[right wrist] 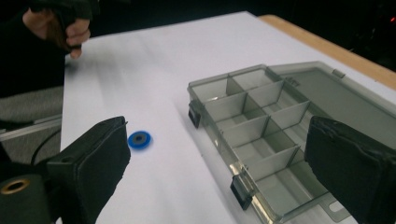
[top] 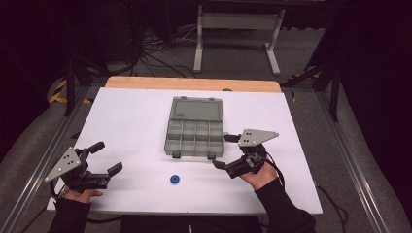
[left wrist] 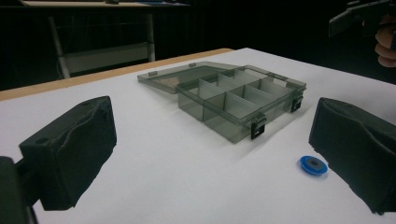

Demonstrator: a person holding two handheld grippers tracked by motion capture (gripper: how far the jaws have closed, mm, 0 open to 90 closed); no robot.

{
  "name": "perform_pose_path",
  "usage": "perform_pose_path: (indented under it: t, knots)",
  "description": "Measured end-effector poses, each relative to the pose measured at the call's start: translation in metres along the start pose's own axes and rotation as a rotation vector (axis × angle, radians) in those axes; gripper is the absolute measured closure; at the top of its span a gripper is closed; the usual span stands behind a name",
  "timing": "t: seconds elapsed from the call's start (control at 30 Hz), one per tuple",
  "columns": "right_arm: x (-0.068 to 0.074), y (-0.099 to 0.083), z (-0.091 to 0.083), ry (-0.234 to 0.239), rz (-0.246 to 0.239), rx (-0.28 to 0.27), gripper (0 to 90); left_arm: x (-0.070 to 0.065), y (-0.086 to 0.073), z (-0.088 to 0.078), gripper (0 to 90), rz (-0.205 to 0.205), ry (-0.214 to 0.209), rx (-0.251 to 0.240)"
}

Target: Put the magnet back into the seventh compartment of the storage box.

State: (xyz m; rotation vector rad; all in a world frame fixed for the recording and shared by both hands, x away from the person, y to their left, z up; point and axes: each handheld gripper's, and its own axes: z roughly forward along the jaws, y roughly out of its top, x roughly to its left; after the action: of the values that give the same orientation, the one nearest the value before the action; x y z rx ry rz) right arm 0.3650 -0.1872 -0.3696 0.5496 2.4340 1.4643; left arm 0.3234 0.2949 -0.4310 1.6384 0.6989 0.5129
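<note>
Between both open grippers, blue disc [top: 176, 179] lies before organizer box [top: 195, 128].

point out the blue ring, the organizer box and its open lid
blue ring [top: 175, 179], high view, on its blue rim
organizer box [top: 194, 138], high view, on a middle divider
open lid [top: 197, 108], high view, on the lid's flat inner face

the compartment box [top: 195, 132] looks like translucent smoky-grey plastic, smooth and slightly glossy, with black plastic latches [left wrist: 258, 127]. the tabletop [top: 131, 126] has a matt white, paper-like surface, and its far edge strip [top: 194, 84] looks like bare wood. the small blue ring [top: 175, 179] seems glossy plastic. the left gripper [top: 104, 158] and right gripper [top: 224, 151] carry matt black, rough-textured pads [left wrist: 77, 140] and flat grey plates [top: 255, 136] that look like metal.
</note>
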Motion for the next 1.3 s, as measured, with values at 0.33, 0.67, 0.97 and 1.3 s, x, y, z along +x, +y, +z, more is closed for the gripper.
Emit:
perform_pose_path:
  t: [0.33, 0.67, 0.97, 1.3]
  knots:
    - [0.004, 0.021, 0.008, 0.023, -0.058, 0.216, 8.1, 0.0, 0.0, 0.0, 1.3, 0.003, -0.001, 0.001]
    - [0.01, 0.034, 0.021, 0.041, -0.098, 0.407, 7.8, 0.0, 0.0, 0.0, 1.3, 0.005, -0.003, 0.003]
    - [0.01, 0.042, 0.03, 0.061, -0.111, 0.537, 7.1, -0.001, 0.001, 0.0, 1.3, 0.007, -0.004, 0.004]
    - [0.007, 0.045, 0.04, 0.069, -0.106, 0.64, 7.7, 0.0, 0.0, 0.0, 1.3, 0.01, -0.005, 0.007]
